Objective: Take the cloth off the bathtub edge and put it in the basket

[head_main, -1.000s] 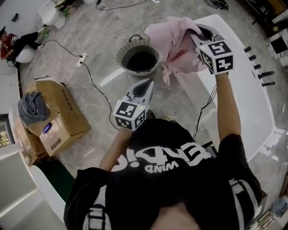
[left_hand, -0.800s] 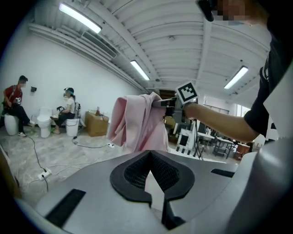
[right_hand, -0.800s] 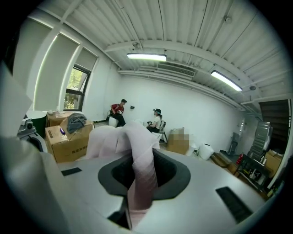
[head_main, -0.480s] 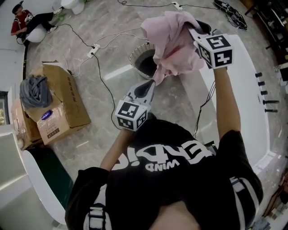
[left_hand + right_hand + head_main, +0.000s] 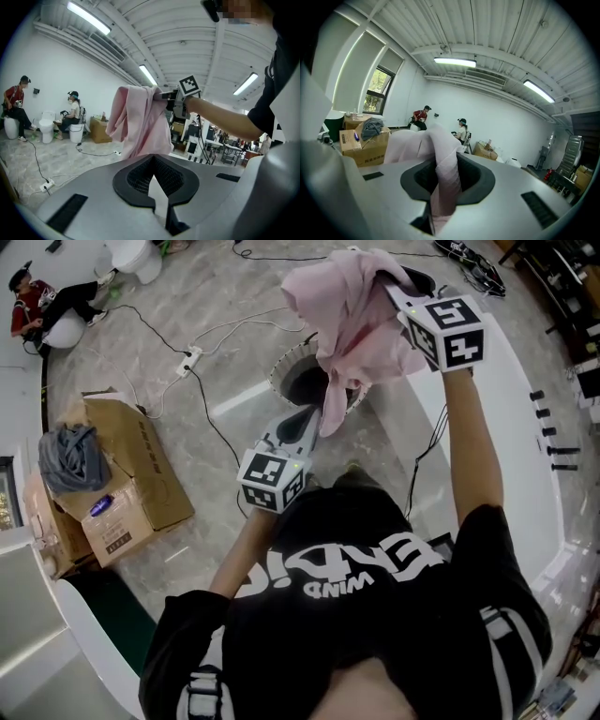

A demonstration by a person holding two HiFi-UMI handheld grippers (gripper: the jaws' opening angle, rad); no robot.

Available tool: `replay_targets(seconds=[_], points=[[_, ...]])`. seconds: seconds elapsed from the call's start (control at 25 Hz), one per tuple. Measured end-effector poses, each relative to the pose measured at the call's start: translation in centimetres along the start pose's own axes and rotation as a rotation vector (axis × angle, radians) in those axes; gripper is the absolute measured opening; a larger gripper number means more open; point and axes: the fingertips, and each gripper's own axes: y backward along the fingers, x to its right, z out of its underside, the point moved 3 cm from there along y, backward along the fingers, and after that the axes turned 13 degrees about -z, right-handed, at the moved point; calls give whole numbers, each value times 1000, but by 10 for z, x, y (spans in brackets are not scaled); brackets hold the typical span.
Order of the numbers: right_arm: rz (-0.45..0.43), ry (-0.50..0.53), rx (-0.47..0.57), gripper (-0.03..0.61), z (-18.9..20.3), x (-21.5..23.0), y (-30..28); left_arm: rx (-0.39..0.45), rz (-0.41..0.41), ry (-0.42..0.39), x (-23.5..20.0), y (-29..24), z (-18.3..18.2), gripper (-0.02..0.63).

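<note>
Your right claw [image 5: 386, 282] is clenched on the cloth [image 5: 352, 324]: in the right gripper view a twisted pink fold runs straight between the jaws, pinched. The cloth is off the tub [image 5: 511, 427] and in the air, bunched at the claw with its long tail hanging down. In the head view that tail crosses the basket [image 5: 279, 367], which stands on the floor below the claw and a little to its left (how far above the rim the tail ends I cannot judge). Your left claw [image 5: 307, 416] is closed on nothing; it is nearer the basket than the right. The drop looks like the right hand's job: bring the bundle left over the mouth, then let go.
</note>
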Motion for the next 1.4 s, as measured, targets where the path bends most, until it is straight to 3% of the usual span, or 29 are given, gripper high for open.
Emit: replay_targets(seconds=[0.64, 0.92, 1.16, 1.4], points=[[-74, -12, 39, 71, 24, 89, -88, 29, -30, -25, -47, -124, -43, 12], [-184, -7, 14, 71, 35, 134, -141, 36, -97, 16, -63, -189, -82, 12], [-237, -35, 1, 71, 44, 124, -160, 14, -101, 7, -94, -201, -91, 11], [-232, -89, -30, 71, 61, 112, -177, 0, -77, 11, -120, -212, -91, 12]])
